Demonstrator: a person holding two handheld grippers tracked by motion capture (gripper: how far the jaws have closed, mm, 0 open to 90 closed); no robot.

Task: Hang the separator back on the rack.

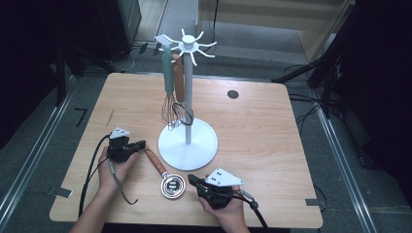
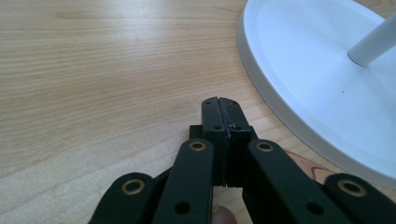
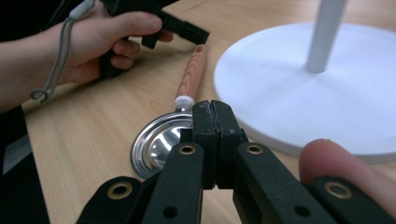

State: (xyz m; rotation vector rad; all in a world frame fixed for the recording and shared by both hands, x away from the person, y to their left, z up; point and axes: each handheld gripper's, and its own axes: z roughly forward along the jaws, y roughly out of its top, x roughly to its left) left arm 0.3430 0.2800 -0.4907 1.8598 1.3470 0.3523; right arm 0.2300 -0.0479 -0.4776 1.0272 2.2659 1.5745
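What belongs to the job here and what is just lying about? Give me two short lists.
In the job: the wooden-handled ladle lying on the table, the left gripper and right gripper, both shut beside it, probably the white stand.

Lying about: the whisk and the wooden-handled utensil already hanging on the stand, the dark round disc on the table.
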